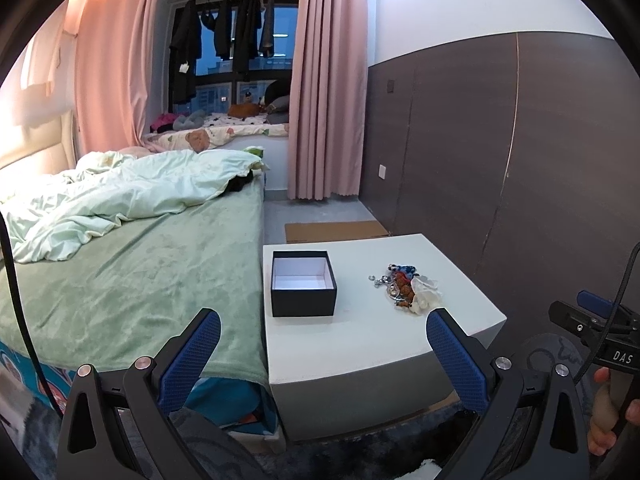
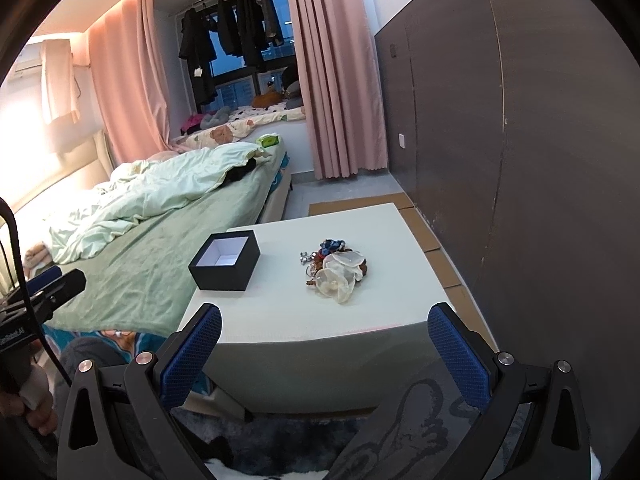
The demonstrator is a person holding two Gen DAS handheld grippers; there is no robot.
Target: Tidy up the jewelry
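Ahead on the tabletop (image 2: 360, 304), jewelry pile (image 2: 335, 267) was seen right of the box (image 2: 225, 261), nearer the right gripper (image 2: 325, 350); both grippers' fingers were spread, w/ nothing held; left gripper (image 1: 323, 354) faced the box.

The left gripper (image 1: 323, 344) hangs level, pointing toward 12 o'clock, its blue-padded fingers (image 1: 191, 356) spread wide with nothing between them. The right gripper (image 2: 325, 344) has the same pose, wide apart and empty. In the left wrist view, a hand (image 1: 608, 412) at 4 o'clock grips the right gripper's handle; in the right wrist view, another hand (image 2: 34, 408) shows at 8 o'clock.
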